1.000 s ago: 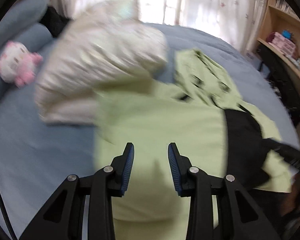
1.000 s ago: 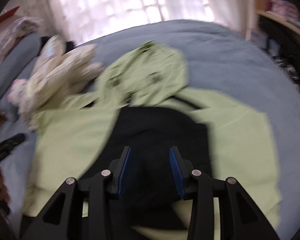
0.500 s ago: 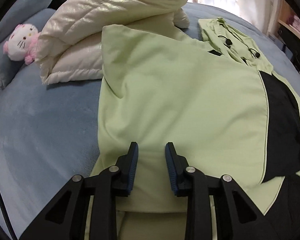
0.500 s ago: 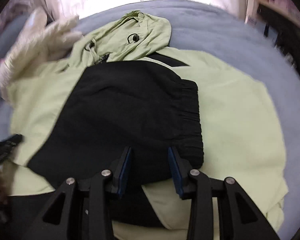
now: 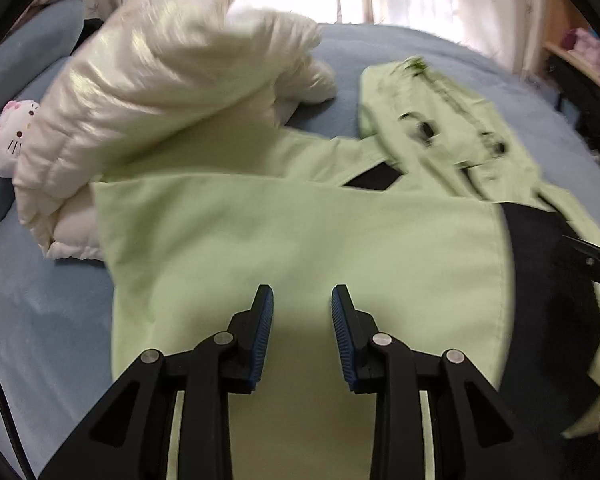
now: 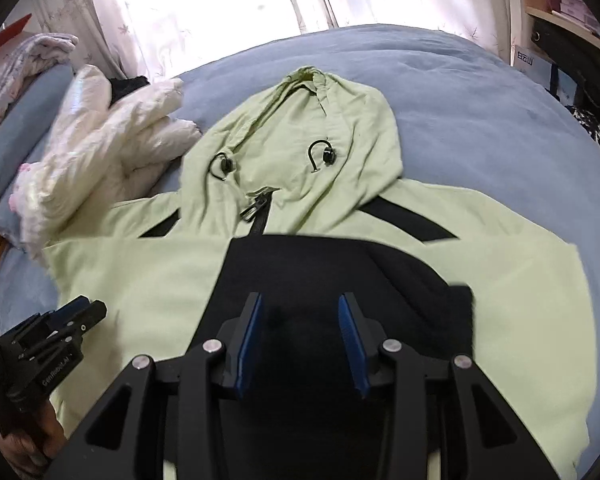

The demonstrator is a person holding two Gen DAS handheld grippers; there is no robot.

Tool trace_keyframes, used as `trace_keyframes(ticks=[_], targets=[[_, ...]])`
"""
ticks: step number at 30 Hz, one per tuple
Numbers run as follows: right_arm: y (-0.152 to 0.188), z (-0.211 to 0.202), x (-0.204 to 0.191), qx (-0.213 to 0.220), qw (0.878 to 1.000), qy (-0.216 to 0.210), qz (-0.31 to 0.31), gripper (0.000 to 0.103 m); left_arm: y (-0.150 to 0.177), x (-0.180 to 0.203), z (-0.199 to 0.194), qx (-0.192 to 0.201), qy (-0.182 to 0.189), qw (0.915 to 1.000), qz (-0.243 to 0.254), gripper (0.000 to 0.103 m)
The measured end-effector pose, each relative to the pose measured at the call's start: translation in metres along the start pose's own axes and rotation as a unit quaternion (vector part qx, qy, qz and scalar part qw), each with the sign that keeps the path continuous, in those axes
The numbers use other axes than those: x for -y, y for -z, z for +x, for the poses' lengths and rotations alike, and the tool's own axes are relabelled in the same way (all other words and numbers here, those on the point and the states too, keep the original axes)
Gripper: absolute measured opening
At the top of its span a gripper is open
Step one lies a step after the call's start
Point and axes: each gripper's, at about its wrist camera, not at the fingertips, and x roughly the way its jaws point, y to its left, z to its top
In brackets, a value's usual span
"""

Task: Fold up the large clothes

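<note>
left hand-held gripper (image 5: 302, 334): pads spread, nothing pinched between, hovering over the pale green jacket (image 5: 308, 248) spread on the blue bed (image 5: 40, 320). just beyond the fingertips, smooth green panel; farther ahead and to the right, the hood (image 5: 440, 120), blurred, toggles hard to make out. ahead and to the left, cream puffer coat (image 5: 160, 92), also smeared, partly overlapping the jacket's far-left corner. beyond that, at the left edge, pink-and-white plush toy (image 5: 10, 140), half cut off behind the coat. to the right, black garment (image 5: 548, 280) lying on the jacket, cut off by the frame edge.

right hand-held gripper (image 6: 302, 338): pads spread and opening, nothing pressed between, poised above the black garment (image 6: 340, 280), near part lost under the fingers in shadow. around it green jacket (image 6: 520, 300); straight ahead the hood (image 6: 300, 128), zipper and two cord toggles clear. to the left, low, the other gripper with a hand (image 6: 24, 452) barely seen. far ahead, bright curtains (image 6: 220, 0), washed out.
</note>
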Motion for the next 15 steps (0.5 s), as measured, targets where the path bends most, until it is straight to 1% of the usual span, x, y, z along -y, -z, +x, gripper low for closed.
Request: trace_keyframes(ticks=[2,4,7,11,15], targets=[[0.003,0.014,0.012,-0.014,1.0,0.027,0.004,0.039,0.0,-0.004,0.012,0.001,-0.014,0.9999,-0.004,0.029],[0.005,0.019,0.03,-0.017,0.999,0.039,0.017,0.039,0.003,-0.013,0.013,0.011,-0.014,0.9998,-0.009,0.029],[0.011,0.014,0.054,-0.014,0.999,0.012,0.038,0.036,0.007,-0.018,0.012,0.018,-0.008,0.9997,-0.014,0.029],[0.014,0.005,0.054,-0.012,0.999,0.017,0.028,0.038,0.005,-0.017,0.013,0.017,-0.015,0.9997,-0.012,0.029],[0.017,-0.006,0.052,-0.013,0.999,0.013,0.042,0.039,0.01,-0.021,0.001,-0.001,-0.008,0.9998,-0.019,0.029]])
